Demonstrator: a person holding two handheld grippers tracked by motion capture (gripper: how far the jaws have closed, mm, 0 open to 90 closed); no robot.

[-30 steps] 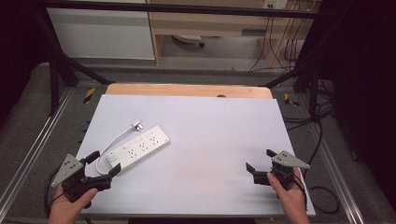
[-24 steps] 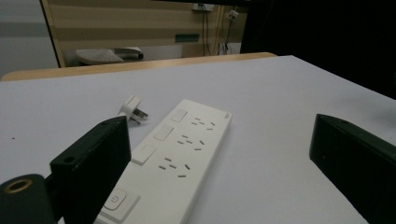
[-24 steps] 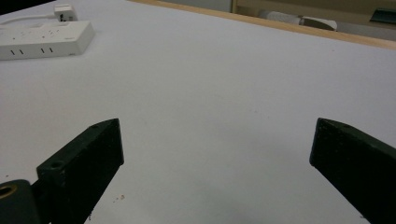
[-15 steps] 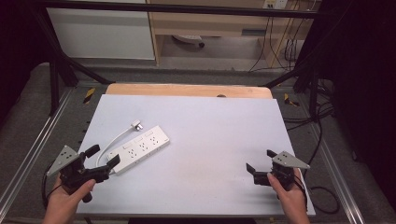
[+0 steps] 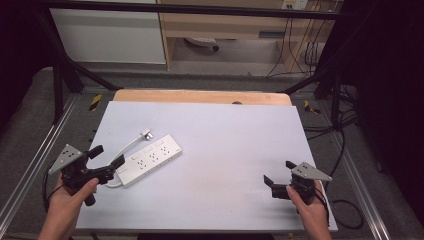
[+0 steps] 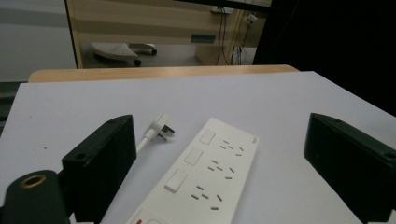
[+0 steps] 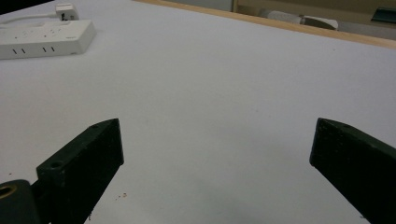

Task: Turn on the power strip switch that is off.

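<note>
A white power strip (image 5: pixel 150 159) lies at an angle on the left part of the white table (image 5: pixel 225 135). Its white cord curls to a plug (image 5: pixel 146 133) resting just behind it. My left gripper (image 5: pixel 108 155) is open at the strip's near-left end, one jaw close to that end, with nothing held. In the left gripper view the strip (image 6: pixel 205 172) and plug (image 6: pixel 161 128) lie ahead between the spread jaws of the left gripper (image 6: pixel 219 140). My right gripper (image 5: pixel 279 172) is open over bare table at the front right. The right gripper view shows the strip (image 7: pixel 46 37) far off past the right gripper (image 7: pixel 215 135).
A wooden strip (image 5: pixel 200 96) borders the table's far edge. Metal rails (image 5: pixel 30 165) run along both sides. Black frame bars and cables (image 5: pixel 325 90) stand beyond the table at the right, and a shelf unit sits behind.
My left gripper has moved forward along the table's left side and a little left, coming level with the power strip's near end. The right gripper has stayed put.
</note>
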